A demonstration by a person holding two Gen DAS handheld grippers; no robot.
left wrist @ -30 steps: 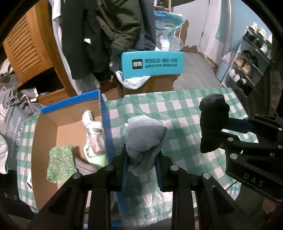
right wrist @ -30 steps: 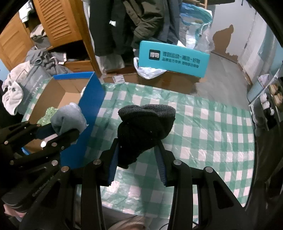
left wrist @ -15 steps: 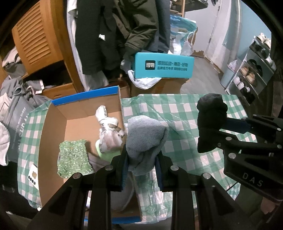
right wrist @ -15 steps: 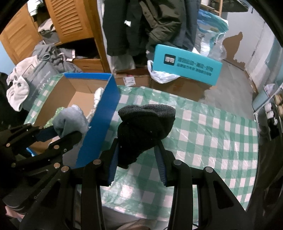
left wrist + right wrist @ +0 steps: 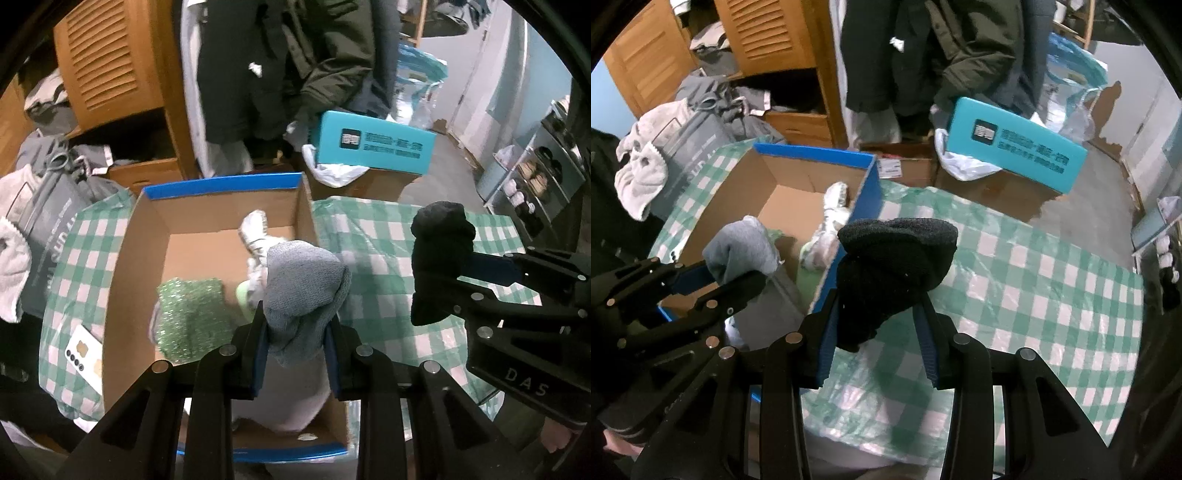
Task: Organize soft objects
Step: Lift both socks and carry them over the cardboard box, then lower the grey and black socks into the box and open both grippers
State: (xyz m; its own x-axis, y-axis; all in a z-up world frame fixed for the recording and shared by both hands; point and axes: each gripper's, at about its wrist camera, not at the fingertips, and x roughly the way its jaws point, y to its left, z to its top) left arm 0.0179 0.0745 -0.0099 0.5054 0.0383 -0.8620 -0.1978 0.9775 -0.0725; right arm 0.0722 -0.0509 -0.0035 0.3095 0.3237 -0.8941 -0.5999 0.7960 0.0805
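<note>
My left gripper (image 5: 295, 332) is shut on a rolled grey sock (image 5: 304, 291) and hangs over the right side of an open cardboard box (image 5: 122, 266) with blue edges. Inside the box lie a green glittery cloth (image 5: 188, 314) and a pale soft toy (image 5: 255, 236). My right gripper (image 5: 879, 328) is shut on a rolled black sock (image 5: 897, 262) above the green-checked tablecloth (image 5: 1034, 295), just right of the box's blue wall (image 5: 868, 192). The right wrist view also shows the left gripper (image 5: 738, 273) with the grey sock (image 5: 742, 247) over the box.
A white phone (image 5: 85, 356) lies on the cloth left of the box. Beyond the table stand a teal box (image 5: 373, 144) on cartons, hanging dark coats (image 5: 295, 55), a wooden louvred cabinet (image 5: 107, 66) and a shoe rack (image 5: 535, 173). Grey clothes (image 5: 642, 173) are piled at the left.
Both grippers have moved left with their socks. The grey sock went from over the tablecloth, past the box's blue wall, to over the box. The black sock has come up to that wall.
</note>
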